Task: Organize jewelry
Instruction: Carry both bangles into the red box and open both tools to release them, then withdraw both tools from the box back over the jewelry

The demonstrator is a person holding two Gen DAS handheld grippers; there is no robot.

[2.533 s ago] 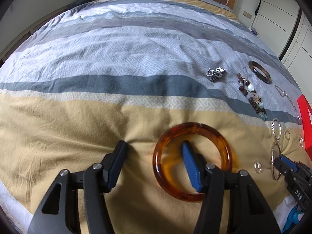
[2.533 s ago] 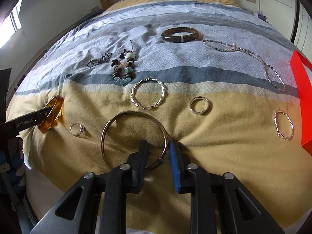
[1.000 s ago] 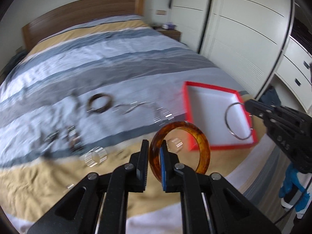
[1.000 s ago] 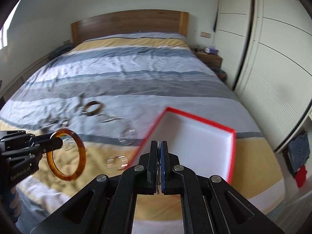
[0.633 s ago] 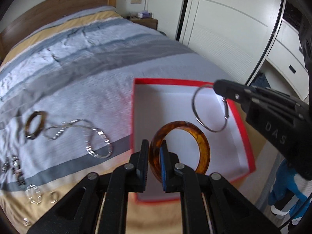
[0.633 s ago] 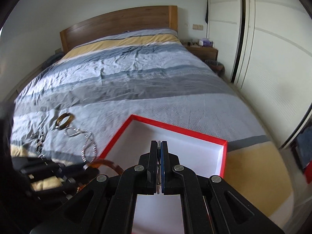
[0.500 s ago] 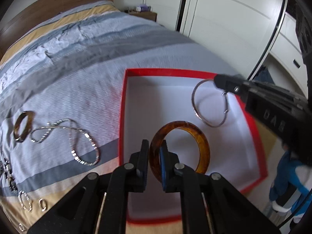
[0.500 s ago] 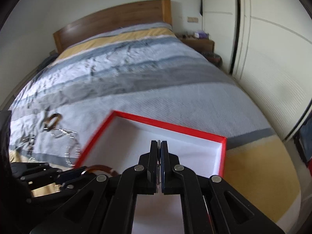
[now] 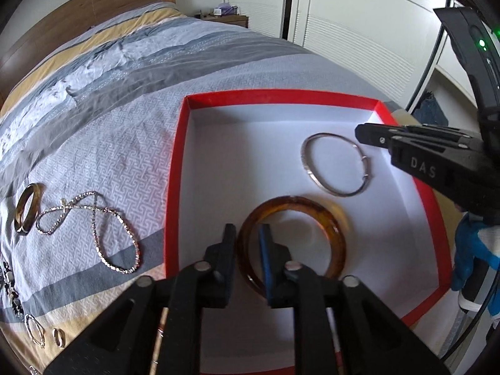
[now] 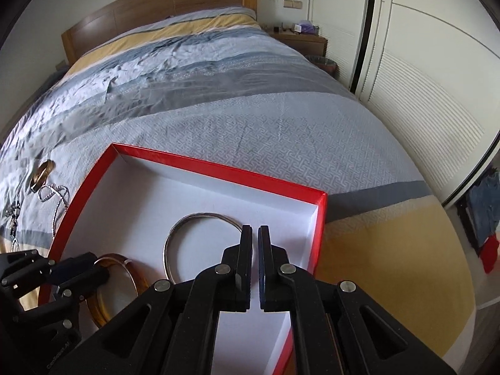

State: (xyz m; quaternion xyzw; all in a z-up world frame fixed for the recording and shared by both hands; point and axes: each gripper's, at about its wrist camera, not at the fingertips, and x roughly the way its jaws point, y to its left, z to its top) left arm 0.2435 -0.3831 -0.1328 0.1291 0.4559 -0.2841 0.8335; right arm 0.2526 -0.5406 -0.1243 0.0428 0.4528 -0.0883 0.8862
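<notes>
A red box (image 9: 176, 168) with a white floor lies on the bed. The amber bangle (image 9: 331, 228) lies flat in it. My left gripper (image 9: 248, 240) is open, its fingers astride the bangle's near rim without squeezing it. The thin silver bangle (image 9: 315, 178) lies flat on the box floor further right. My right gripper (image 10: 254, 240) is slightly open and empty, just above the silver bangle (image 10: 175, 231). The amber bangle (image 10: 134, 278) and the box (image 10: 218, 168) also show in the right wrist view.
On the striped bedspread left of the box lie a silver chain necklace (image 9: 103, 234), a brown bangle (image 9: 26, 206), beads and small rings (image 9: 57, 337). White wardrobe doors (image 9: 359, 31) stand to the right. The wooden headboard (image 10: 150, 12) is at the far end.
Both grippers carried their bangles from the bedspread to the red box. Both have now opened, and the amber and silver bangles lie flat on the box floor.
</notes>
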